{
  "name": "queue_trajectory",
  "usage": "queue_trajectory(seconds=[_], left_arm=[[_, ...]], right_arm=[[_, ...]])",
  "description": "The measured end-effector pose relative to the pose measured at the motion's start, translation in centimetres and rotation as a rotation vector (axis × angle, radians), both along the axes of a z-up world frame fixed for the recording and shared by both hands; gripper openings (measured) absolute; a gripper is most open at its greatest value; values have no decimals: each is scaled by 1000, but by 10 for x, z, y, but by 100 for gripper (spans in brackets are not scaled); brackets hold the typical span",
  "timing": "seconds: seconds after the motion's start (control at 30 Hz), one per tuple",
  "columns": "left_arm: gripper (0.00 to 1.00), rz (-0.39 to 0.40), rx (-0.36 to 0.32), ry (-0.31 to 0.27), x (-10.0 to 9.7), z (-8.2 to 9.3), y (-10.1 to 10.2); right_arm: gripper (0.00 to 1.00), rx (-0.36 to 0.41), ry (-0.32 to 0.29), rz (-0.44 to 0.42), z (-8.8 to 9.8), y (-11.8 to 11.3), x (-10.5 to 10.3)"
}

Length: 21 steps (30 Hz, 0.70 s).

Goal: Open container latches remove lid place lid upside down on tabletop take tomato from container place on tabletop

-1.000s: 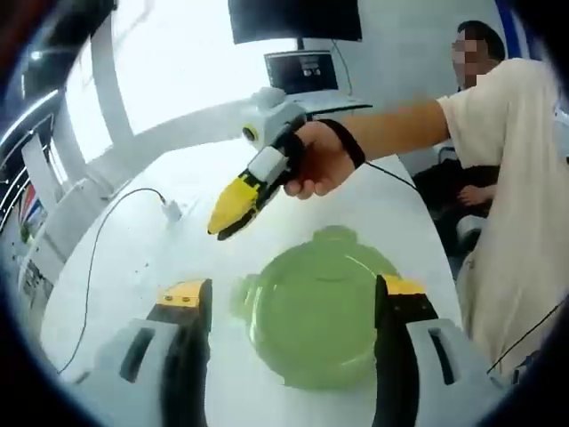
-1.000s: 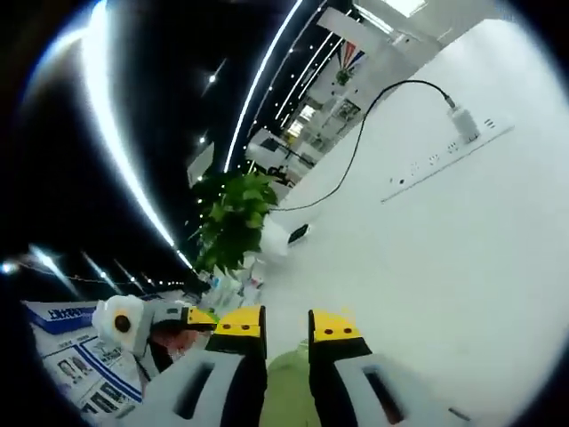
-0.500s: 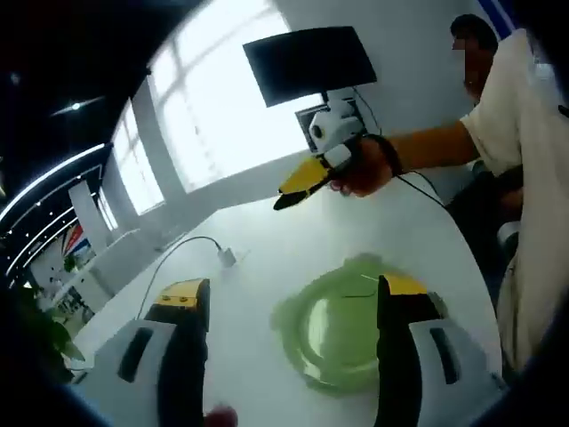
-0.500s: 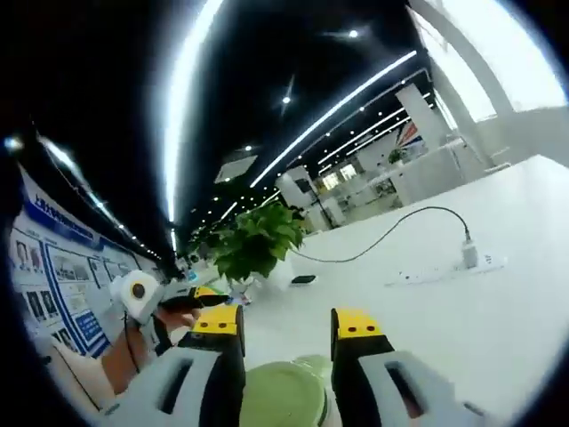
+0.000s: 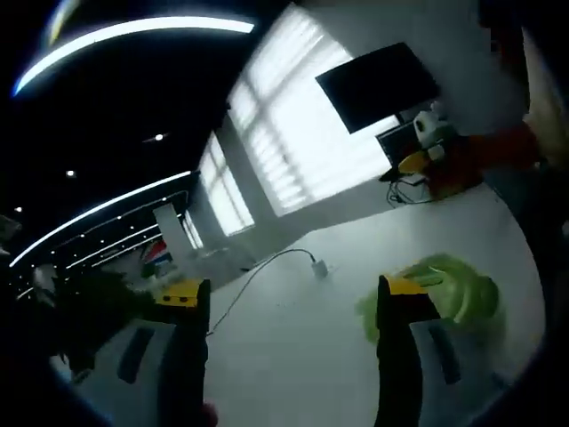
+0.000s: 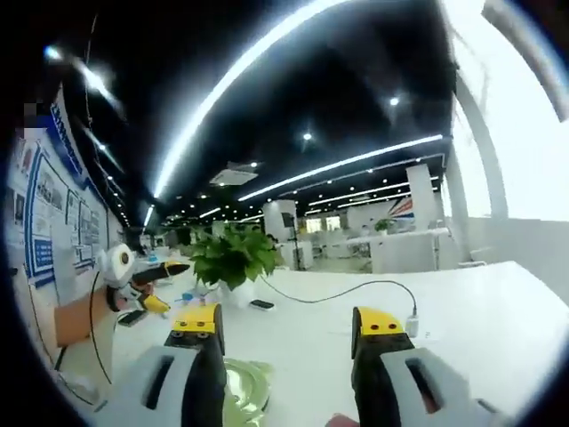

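Note:
A pale green container (image 5: 449, 298) lies blurred on the white table (image 5: 302, 356), off to the right just beyond my left gripper's right jaw. My left gripper (image 5: 292, 294) is open, with bare table between its jaws. The right gripper (image 5: 418, 158) shows far off at the upper right, in a hand. In the right gripper view the green container (image 6: 242, 388) sits low between the jaws of my right gripper (image 6: 286, 322), which is open and apart from it. The left gripper (image 6: 147, 283) appears at the left, yellow jaws spread. Lid and latches are too blurred to make out.
A black cable runs to a white plug (image 5: 317, 266) mid-table, and the same plug (image 6: 413, 324) shows on the right. A potted plant (image 6: 229, 258) and a small dark object (image 6: 261, 304) stand at the table's far side. A dark monitor (image 5: 378, 82) hangs by the windows.
Both views have swung upward, away from the table. My right gripper's jaws have spread from nearly together to wide apart. The green container has slid to the right in the left gripper view.

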<state>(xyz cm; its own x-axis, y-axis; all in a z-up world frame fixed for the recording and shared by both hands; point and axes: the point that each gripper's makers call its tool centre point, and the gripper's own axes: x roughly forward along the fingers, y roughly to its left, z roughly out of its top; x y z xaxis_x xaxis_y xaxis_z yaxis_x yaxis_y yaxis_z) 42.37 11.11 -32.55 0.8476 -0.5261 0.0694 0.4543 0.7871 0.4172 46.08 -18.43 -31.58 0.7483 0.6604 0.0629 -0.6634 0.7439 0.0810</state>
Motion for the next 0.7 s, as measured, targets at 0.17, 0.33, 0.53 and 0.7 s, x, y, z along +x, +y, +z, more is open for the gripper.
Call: queue_trajectory(seconds=[0.17,0.33,0.53,0.7], left_arm=[[72,57,-61,-16,-12,-4,26],[72,137,-73,-30,-20,-17,47],[72,232,-160,-39,-35,-36,75],[72,290,-232,-27,-49,-48,95]], right_arm=[[51,27,-90,-125,12,-33,-10],[50,91,-127,-233,15,-68,-24],[50,59,-129,-362,-7,-105,-39],[50,8,-111,-438,-32,-126,-54]])
